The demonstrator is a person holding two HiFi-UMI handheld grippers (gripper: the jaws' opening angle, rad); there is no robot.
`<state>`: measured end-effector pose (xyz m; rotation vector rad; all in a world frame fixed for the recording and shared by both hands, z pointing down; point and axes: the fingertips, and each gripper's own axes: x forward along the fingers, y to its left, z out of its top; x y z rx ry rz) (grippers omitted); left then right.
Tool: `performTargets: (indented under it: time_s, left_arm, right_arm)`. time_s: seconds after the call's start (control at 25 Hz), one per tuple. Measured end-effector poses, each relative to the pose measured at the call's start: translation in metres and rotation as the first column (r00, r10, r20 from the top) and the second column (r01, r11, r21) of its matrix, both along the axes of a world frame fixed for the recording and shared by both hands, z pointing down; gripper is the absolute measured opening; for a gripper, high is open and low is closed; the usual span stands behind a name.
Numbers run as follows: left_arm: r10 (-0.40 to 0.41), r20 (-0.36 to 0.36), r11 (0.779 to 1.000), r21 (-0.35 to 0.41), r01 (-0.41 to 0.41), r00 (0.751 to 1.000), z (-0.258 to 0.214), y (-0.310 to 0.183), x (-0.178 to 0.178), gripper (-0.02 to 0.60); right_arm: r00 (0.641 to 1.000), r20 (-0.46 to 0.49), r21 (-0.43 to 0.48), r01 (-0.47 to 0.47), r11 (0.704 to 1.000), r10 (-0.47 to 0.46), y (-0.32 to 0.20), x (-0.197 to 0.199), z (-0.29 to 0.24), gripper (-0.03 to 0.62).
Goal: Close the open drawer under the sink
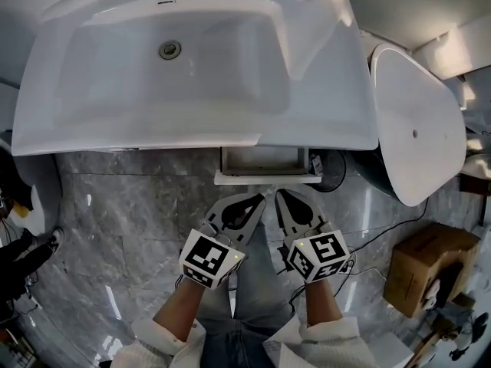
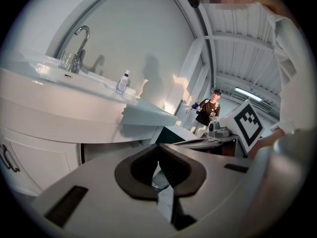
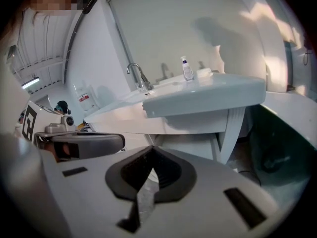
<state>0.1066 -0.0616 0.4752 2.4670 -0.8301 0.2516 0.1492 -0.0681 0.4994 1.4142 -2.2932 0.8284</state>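
A white sink fills the top of the head view. Under its front right edge a small white drawer stands pulled out, with its front panel toward me. Both grippers hover just in front of that panel, over the floor. My left gripper is shut and empty, its tip a little below the panel. My right gripper is shut and empty beside it. In the left gripper view the left gripper points below the jutting drawer. The right gripper also faces the drawer.
A toilet with its lid raised stands right of the sink, and a dark round bin sits next to the drawer. A cardboard box and cables lie on the marble floor. A person stands far off.
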Motion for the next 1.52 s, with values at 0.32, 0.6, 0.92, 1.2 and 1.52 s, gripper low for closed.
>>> performTargets:
  time_s: [0.32, 0.6, 0.92, 1.2, 1.52]
  left_arm:
    - [0.031, 0.071, 0.999, -0.029, -0.029, 0.997, 0.056, 0.005, 0.007, 0.021]
    - [0.020, 0.122, 0.997, -0.070, -0.011, 0.992, 0.096, 0.009, 0.007, 0.021]
    - [-0.026, 0.163, 0.991, -0.127, 0.047, 0.986, 0.132, 0.006, 0.005, 0.021]
    - [-0.055, 0.179, 0.986, -0.146, 0.082, 0.982, 0.145, -0.007, 0.003, 0.021]
    - [-0.058, 0.188, 0.989, -0.121, 0.082, 0.980, 0.145, -0.010, 0.002, 0.015]
  right_arm:
    - [0.999, -0.039, -0.024, -0.023, 0.999, 0.022, 0.001, 0.011, 0.053, 0.009]
    - [0.998, -0.053, -0.067, -0.039, 0.997, 0.035, 0.004, 0.018, 0.091, 0.009]
    - [0.998, -0.038, -0.107, -0.061, 0.992, 0.058, 0.002, 0.020, 0.119, 0.009]
    - [0.998, -0.040, -0.106, -0.055, 0.993, 0.051, -0.004, 0.020, 0.130, 0.009]
    - [0.998, -0.033, -0.090, -0.063, 0.994, 0.061, -0.005, 0.019, 0.128, 0.009]
